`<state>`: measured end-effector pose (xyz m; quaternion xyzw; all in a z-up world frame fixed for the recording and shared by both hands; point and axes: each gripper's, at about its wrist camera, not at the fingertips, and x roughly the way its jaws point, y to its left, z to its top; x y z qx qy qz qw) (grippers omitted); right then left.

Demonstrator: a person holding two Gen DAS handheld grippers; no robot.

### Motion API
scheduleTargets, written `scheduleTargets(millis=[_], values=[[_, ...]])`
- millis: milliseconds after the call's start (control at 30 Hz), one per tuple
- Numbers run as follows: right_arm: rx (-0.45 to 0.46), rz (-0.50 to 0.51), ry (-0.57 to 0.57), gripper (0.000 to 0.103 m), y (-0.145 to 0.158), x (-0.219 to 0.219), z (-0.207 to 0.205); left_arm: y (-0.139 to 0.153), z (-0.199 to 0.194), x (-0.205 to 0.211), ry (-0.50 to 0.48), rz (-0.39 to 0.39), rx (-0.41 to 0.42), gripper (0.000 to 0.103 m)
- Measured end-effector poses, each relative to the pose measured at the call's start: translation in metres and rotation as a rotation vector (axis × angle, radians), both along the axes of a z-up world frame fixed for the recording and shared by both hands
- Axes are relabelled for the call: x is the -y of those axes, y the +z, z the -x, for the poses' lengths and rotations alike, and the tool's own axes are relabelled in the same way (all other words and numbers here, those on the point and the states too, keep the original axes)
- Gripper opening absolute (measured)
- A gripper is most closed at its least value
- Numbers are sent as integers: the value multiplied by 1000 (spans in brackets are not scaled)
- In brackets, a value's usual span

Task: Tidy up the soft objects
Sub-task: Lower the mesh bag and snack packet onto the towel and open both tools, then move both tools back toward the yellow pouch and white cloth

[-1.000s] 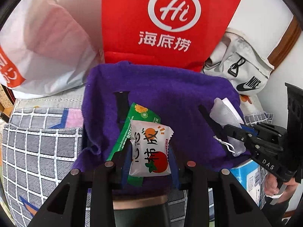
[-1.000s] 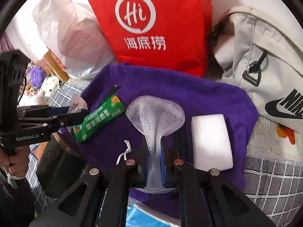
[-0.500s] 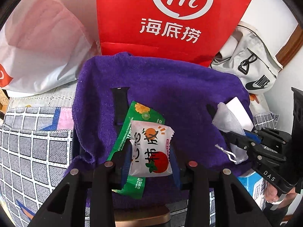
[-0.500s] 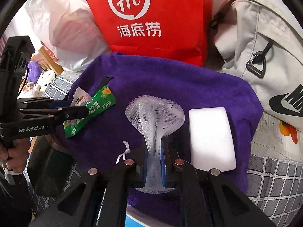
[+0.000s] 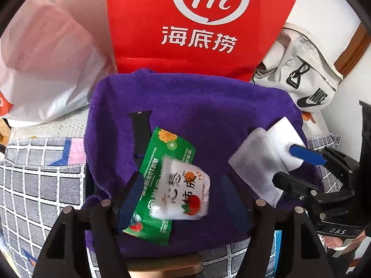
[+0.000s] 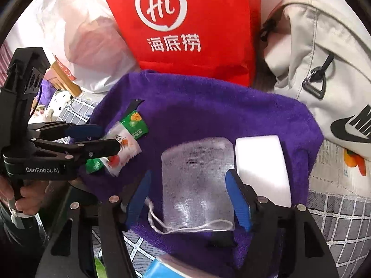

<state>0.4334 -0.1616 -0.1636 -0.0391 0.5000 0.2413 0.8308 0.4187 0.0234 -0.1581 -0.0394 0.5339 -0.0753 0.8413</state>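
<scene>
Purple towel (image 5: 208, 106) spreads across the checked cover (image 5: 34, 173), a red bag (image 5: 204, 23) standing at its twelve o'clock. Over at nine o'clock, the left gripper (image 5: 178, 192) is opening, pads clear of the white sachet (image 5: 183, 192), which lies tilted on the green packet (image 5: 162, 162). A black strap (image 5: 140, 129) sits beside them. On to three o'clock: the right gripper (image 6: 187, 197) is opening too, the mesh pouch (image 6: 197, 180) released between its jaws, flat on the towel, touching the white sponge (image 6: 262, 169).

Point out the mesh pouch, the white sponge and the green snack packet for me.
mesh pouch (image 6: 197, 180), right wrist view, middle of netting.
white sponge (image 6: 262, 166), right wrist view, top face.
green snack packet (image 5: 169, 148), left wrist view, upper half.
</scene>
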Motion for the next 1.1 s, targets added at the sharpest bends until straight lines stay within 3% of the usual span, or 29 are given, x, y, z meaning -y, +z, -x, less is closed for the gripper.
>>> scheduleTargets(millis=[300, 467, 600, 1100], values=[[86, 18, -14, 74, 34, -3, 32, 35, 33, -16, 31, 37, 78, 69], [115, -42, -29, 74, 52, -1, 67, 60, 71, -26, 27, 117, 158, 69], [93, -104, -27, 74, 57, -1, 103, 67, 99, -34, 41, 132, 162, 69], [80, 52, 56, 74, 35, -38, 217, 35, 206, -74, 101, 120, 108, 69]])
